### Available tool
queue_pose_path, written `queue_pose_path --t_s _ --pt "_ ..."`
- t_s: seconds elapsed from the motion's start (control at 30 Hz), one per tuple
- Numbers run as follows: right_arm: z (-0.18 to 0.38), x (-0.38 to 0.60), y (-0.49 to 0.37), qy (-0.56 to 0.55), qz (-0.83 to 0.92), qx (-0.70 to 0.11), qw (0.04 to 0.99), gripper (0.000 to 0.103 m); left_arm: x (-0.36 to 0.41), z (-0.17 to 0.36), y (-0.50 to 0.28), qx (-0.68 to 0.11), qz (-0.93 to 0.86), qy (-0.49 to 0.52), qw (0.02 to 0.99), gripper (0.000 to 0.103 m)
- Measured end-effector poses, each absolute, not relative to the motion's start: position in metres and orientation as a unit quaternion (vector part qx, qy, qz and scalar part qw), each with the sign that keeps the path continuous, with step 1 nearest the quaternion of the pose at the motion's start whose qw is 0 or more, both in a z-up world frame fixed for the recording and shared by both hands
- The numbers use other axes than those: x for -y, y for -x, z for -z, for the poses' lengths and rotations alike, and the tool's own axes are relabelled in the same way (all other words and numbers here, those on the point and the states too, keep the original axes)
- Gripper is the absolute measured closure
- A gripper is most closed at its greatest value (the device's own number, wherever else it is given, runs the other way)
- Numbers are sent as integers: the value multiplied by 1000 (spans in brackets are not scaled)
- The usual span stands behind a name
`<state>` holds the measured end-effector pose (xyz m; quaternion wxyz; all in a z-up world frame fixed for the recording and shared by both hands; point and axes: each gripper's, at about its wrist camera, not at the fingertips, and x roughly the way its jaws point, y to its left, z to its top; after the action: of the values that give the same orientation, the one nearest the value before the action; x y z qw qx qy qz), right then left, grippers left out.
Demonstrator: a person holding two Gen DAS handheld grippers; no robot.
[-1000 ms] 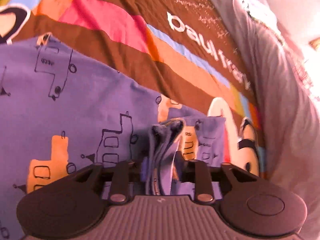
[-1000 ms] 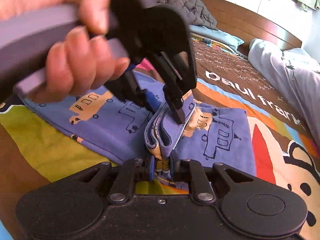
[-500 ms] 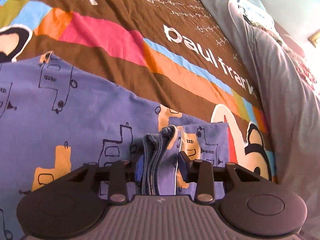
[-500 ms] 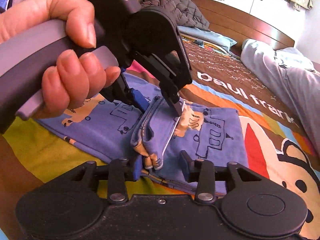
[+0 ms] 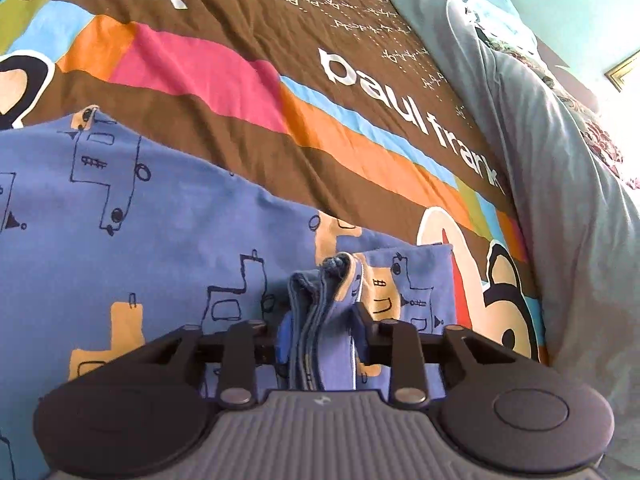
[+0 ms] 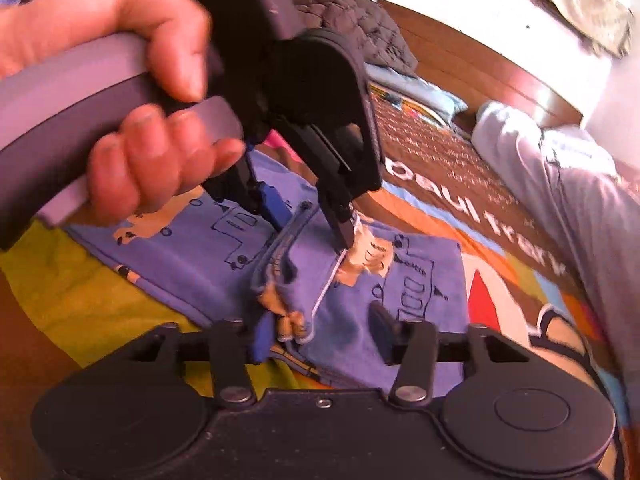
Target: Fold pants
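Across the striped bedspread [image 5: 248,80], my left gripper [image 5: 320,320] is pinching the pants [image 5: 120,240] fold, jaws closing further, while my right gripper [image 6: 320,336], gaping around its hem, is risking the bunch slipping loose.

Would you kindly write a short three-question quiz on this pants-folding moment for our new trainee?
1. True or false: the right gripper is clamped tight on the pants.
2. The pants lie on: A) a bare floor, B) a printed bedspread, C) a wooden table.
3. Which two words are printed on the bedspread?
Key: 1 false: its jaws have just been closing but stand apart around a raised fold; 2 B; 3 "paul frank".
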<state>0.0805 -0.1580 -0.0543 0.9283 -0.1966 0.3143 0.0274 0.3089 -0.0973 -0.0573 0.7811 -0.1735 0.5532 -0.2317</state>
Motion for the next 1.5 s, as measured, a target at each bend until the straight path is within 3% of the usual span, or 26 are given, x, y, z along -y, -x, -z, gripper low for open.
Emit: queue_pose_path --t_s 0.07,0.17,0.5,0.8,1.2,1.3,1.37,1.43,1.5 --pt "55 153 -80 213 -28 -311 926 83 95 58 -309 -555 233 180 778 80" --pt "57 148 -79 229 -27 -310 922 89 92 58 -310 -555 228 194 776 89" --pt "36 135 -84 224 -12 -296 929 90 80 29 -304 -521 240 174 800 92" --pt "24 87 -91 204 -54 -280 936 90 19 5 -305 -505 246 137 816 92" --pt "44 19 -107 231 -135 -300 916 89 -52 38 -306 -501 210 131 829 89" --pt "43 26 -109 231 -139 -301 915 86 -54 41 -305 -492 217 136 832 83" --pt "37 36 -103 223 -147 -301 915 70 -60 34 -300 -482 203 137 842 68" --pt "26 61 -87 217 -141 -289 922 37 -66 21 -288 -452 181 134 863 44" --pt "14 99 -75 207 -95 -267 936 35 -67 7 -270 -409 178 138 884 43"
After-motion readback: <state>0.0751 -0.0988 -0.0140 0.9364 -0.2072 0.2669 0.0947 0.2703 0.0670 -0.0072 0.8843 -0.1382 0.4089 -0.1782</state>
